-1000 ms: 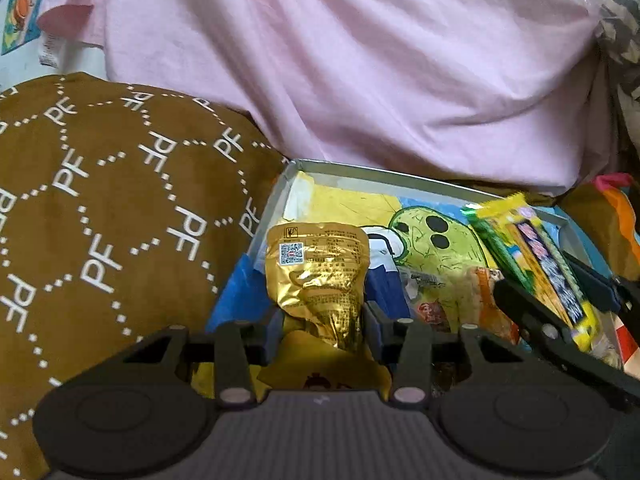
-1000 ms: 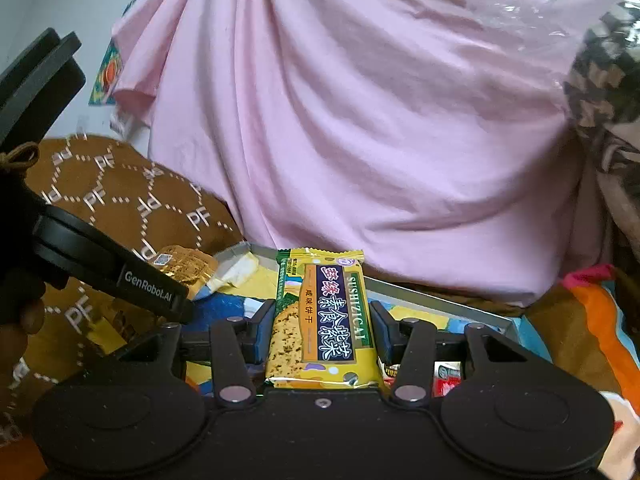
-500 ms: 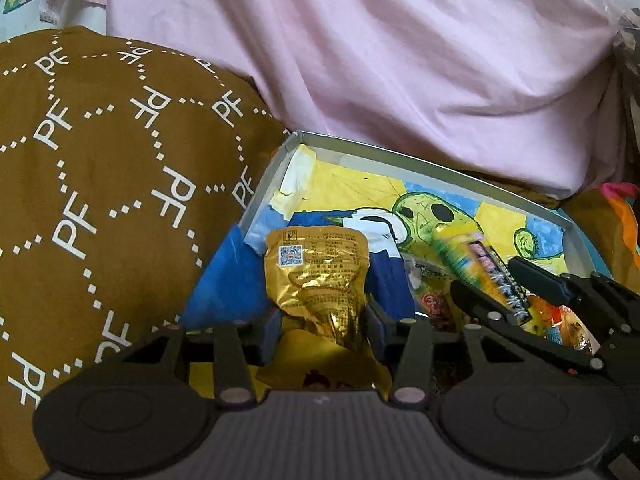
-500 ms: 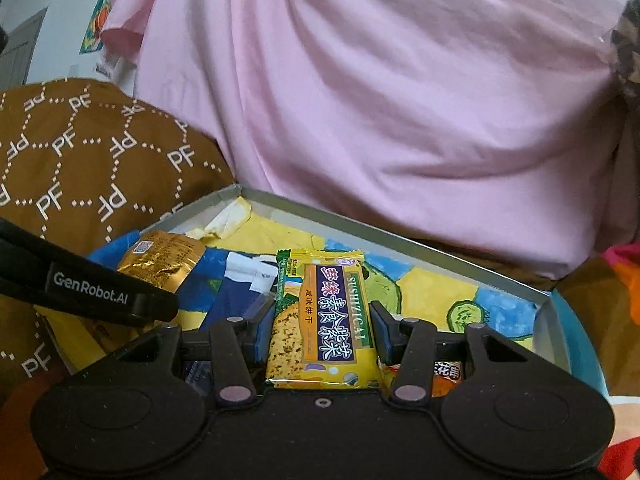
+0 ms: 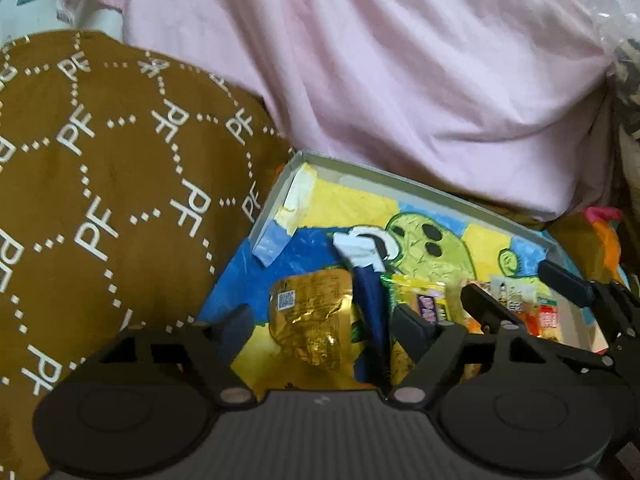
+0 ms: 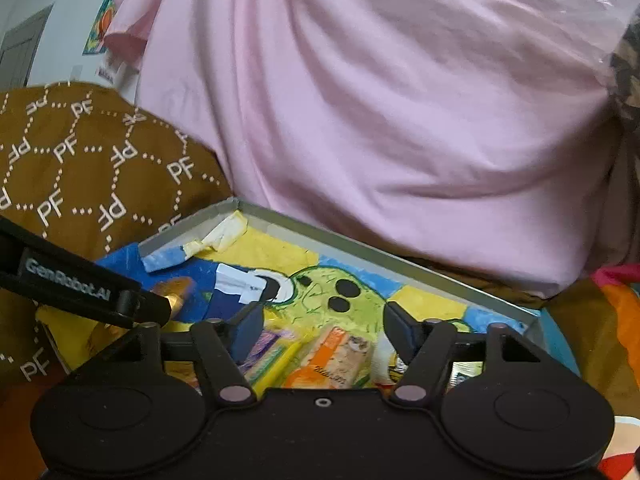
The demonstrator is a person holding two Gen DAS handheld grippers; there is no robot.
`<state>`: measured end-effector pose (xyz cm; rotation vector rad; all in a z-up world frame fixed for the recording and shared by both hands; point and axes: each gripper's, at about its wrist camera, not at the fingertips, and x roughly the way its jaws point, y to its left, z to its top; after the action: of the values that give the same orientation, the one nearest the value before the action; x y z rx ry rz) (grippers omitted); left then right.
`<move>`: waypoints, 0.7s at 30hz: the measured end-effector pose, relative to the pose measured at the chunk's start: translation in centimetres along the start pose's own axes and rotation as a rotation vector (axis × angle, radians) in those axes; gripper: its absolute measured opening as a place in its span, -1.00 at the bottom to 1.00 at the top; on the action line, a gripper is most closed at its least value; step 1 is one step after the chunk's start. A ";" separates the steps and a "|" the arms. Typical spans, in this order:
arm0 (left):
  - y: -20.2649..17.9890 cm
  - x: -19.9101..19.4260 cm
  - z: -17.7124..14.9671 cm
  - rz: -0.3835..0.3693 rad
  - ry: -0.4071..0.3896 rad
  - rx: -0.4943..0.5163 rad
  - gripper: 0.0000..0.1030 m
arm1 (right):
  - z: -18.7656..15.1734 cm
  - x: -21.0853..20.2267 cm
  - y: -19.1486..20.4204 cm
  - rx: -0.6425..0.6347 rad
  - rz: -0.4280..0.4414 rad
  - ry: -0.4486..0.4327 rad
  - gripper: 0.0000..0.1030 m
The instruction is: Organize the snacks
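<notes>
A shallow grey box (image 5: 404, 184) with a yellow, blue and green cartoon lining lies ahead; it also shows in the right wrist view (image 6: 348, 240). My left gripper (image 5: 322, 322) is open, and a gold foil snack packet (image 5: 314, 320) lies loose between its fingers on the box floor. My right gripper (image 6: 324, 330) is open and empty above the box. Below it lie a yellow-green biscuit pack (image 6: 272, 354) and an orange snack pack (image 6: 334, 362). The biscuit pack also shows in the left wrist view (image 5: 424, 300), with the right gripper's fingers (image 5: 488, 312) over it.
A brown cushion with white PF lettering (image 5: 104, 184) presses on the box's left side. Pink cloth (image 5: 380, 72) hangs behind the box. Orange and pink fabric (image 5: 600, 236) lies at the right. The left gripper's arm (image 6: 80, 288) crosses the right wrist view at left.
Both grippers opened. The gold packet dropped from the left gripper and the yellow-green biscuit pack dropped from the right gripper into the box. Both grippers tilted further down over the box.
</notes>
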<state>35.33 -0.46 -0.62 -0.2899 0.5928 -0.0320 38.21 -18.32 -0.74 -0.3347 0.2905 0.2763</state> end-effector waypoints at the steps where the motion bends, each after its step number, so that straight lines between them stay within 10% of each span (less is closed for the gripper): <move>1: -0.2 -0.4 0.0 0.002 -0.009 0.007 0.65 | 0.1 -0.4 -0.2 0.005 -0.002 -0.009 0.50; 21: -3.4 -13.5 -1.4 0.079 -0.214 0.112 0.99 | 2.3 -13.7 -2.9 0.074 -0.074 -0.112 0.98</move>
<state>23.57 -2.59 6.58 -0.1583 0.3874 0.0420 26.98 -23.05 6.58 -0.2558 0.1770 0.2098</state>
